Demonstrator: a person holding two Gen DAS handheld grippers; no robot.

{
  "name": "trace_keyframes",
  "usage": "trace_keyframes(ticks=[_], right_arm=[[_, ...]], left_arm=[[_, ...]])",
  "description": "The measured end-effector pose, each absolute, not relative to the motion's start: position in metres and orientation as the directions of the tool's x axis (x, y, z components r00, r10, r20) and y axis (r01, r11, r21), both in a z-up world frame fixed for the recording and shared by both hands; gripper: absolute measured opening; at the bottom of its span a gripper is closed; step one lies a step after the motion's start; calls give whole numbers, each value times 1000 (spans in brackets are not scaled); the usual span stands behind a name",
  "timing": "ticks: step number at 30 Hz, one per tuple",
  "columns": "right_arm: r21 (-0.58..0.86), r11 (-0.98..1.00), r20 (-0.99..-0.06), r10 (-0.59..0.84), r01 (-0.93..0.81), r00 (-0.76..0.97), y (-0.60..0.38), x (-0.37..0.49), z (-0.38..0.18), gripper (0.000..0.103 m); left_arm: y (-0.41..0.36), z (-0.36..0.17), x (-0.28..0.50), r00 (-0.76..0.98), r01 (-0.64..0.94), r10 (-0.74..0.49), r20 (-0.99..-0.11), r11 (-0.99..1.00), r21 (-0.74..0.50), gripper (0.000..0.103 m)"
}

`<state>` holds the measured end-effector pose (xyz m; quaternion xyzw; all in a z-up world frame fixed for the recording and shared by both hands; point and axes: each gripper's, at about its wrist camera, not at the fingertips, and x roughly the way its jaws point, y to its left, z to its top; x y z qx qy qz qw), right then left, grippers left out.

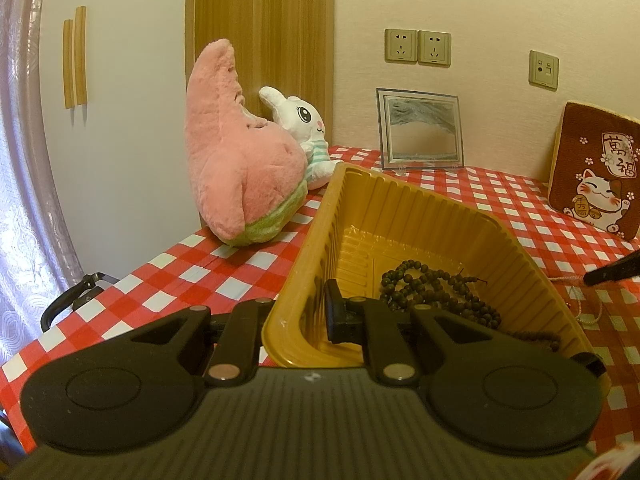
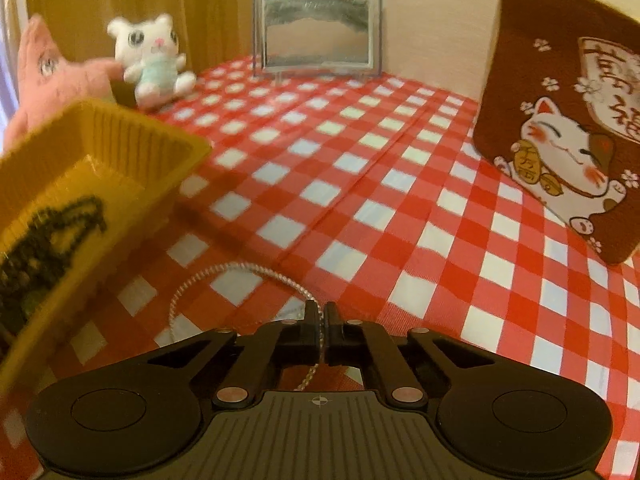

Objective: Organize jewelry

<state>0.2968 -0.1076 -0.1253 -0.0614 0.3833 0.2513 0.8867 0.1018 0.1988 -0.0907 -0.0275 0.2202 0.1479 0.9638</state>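
Brown cat cushion (image 1: 596, 168): white sign reads 萬福; gold coin held by cat reads 千万両.

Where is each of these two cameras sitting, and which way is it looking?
Left wrist: on the left hand-held gripper, clamping the yellow tray wall, facing plush toys and wall.
Right wrist: on the right hand-held gripper, angled down at the checkered tablecloth, shut on a silver chain.
Shared: tray, dark beads, sand picture frame, cat cushion.
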Motion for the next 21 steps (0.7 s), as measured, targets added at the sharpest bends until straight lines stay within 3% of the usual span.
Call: trace_keyframes(ticks=[11, 21], right_arm=[[155, 850, -571, 493, -503, 657, -129, 277, -49, 2], [155, 843, -510, 515, -515, 689, -137, 265, 5, 2]], left_arm=[[199, -91, 101, 859, -297, 273, -433, 955, 12, 13], [199, -92, 102, 860, -296, 272, -432, 955, 14, 13]])
